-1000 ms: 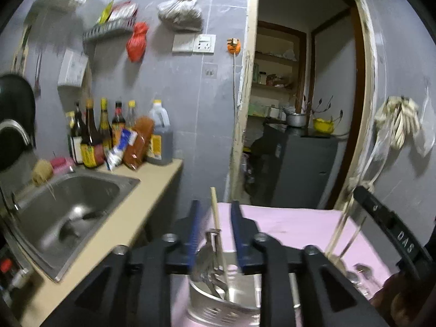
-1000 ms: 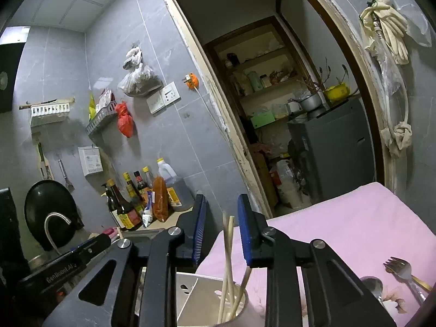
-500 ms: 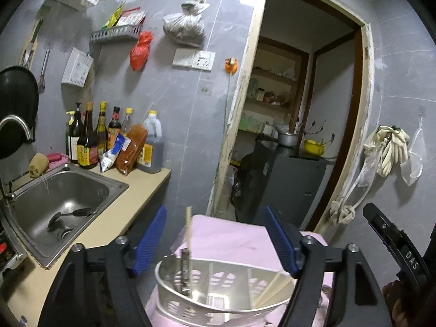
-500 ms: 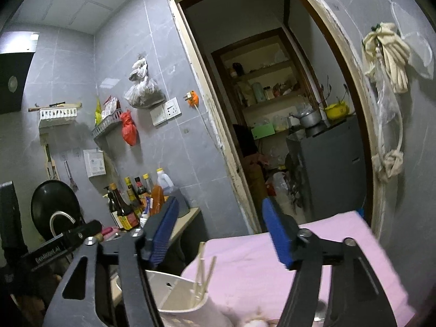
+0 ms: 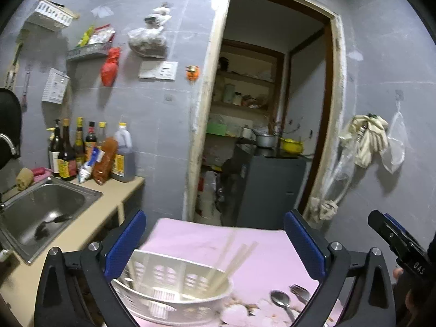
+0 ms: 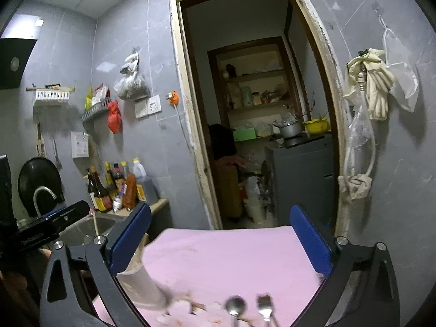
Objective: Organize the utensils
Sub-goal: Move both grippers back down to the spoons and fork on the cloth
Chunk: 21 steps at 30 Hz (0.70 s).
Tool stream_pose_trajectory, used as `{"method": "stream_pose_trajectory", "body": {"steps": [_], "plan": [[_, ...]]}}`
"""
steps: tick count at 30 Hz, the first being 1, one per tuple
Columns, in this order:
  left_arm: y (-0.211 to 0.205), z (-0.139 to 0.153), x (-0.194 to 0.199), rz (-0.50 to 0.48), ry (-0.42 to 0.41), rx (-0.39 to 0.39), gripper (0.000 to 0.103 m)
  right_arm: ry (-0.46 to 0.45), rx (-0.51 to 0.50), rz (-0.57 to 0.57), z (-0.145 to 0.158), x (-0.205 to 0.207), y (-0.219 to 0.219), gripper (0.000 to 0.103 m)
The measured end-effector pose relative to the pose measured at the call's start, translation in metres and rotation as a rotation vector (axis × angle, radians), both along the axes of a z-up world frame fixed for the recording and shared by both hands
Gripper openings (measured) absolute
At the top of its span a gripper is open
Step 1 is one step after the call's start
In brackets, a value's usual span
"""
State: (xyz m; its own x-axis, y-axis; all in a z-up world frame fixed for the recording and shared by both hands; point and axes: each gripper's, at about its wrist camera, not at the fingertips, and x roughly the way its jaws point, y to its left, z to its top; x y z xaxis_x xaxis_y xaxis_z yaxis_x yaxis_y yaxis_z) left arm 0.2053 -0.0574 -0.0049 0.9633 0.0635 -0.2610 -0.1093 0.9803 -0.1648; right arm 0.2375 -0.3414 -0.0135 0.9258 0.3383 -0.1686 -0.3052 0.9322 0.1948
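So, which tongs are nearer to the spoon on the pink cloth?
Right. The right tongs hang just above the spoon; the left tongs sit over the white utensil basket, spoon off to their right.

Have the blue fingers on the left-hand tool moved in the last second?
Yes. The left gripper has spread wide open and pulled back: its fingers now flank the white basket instead of pinching inside it.

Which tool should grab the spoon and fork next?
Right, probably. The spoon and fork lie directly below the open right tool, while the open left tool faces the basket holding the chopsticks.
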Motion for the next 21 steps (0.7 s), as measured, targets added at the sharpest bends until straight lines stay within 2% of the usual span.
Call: {"method": "stream_pose_trajectory", "body": {"steps": [9,21], "plan": [[-0.047,-0.022,0.002,-0.035,0.041,0.012,0.102,0.036,-0.036,-0.052,-0.011,0.004,-0.049,0.101],[-0.093,-0.061,0.015,-0.092,0.112,0.053,0.102,0.122,-0.045,-0.107,-0.053,0.019,-0.089,0.101]]}}
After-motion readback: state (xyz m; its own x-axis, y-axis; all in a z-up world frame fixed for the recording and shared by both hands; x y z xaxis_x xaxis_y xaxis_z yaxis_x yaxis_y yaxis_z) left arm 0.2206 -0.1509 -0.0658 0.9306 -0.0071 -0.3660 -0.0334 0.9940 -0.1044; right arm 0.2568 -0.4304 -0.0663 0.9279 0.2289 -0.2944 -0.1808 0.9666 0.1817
